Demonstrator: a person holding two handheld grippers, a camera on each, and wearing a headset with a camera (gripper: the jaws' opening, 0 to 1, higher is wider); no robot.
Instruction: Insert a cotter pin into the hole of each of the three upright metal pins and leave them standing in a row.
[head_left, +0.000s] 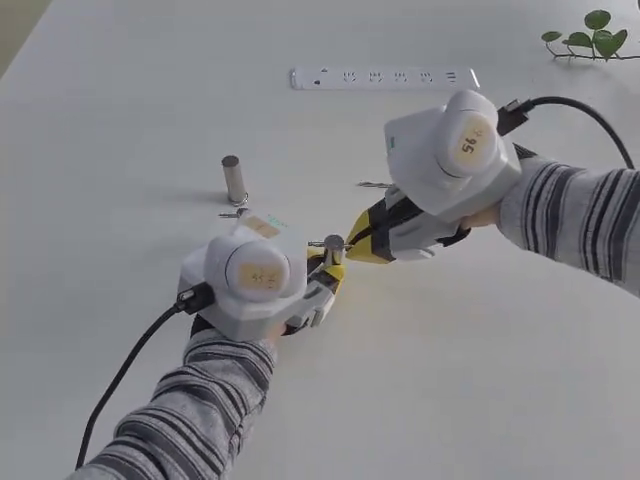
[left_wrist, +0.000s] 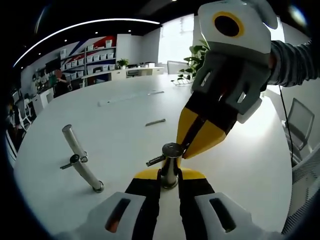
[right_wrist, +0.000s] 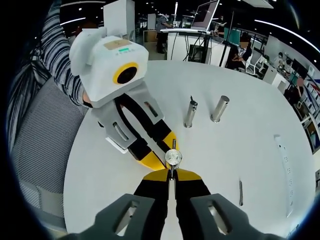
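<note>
Once shoved harder from the side, could tip or skid across the white table (head_left: 480, 380), with nothing but the left gripper (head_left: 330, 272) steadying it. Reaches in from seven o'clock of the head view, jaws closed low around the held metal pin (head_left: 333, 243). Faces the right gripper (head_left: 352, 235), angled in from two o'clock, jaws all but closed and, by the look of it, pinching the head end of the cotter pin (left_wrist: 155, 161). Could bend or jam that thin wire if driven at an angle to the hole. Could also lose it if released before fully seated. Might knock over the two neighbours if swung wide toward ten o'clock.

Stands upright near the centre of the head view: short, shiny grey steel post with a flat round top, base caught between yellow-tipped jaws. Shows the cotter pin poking out at nine o'clock of the post in the left gripper view, so probably through the hole but perhaps not yet home.

Beyond it, well apart at ten o'clock: bare metal pin (head_left: 233, 178), upright, nothing through it. Just beside that, nearer the left gripper: fitted metal pin (right_wrist: 190, 112), upright, carrying a second cotter pin (left_wrist: 70, 162) across it. Flat on the table at one o'clock of the held post: loose cotter pin (head_left: 375, 185), touching nothing.
</note>
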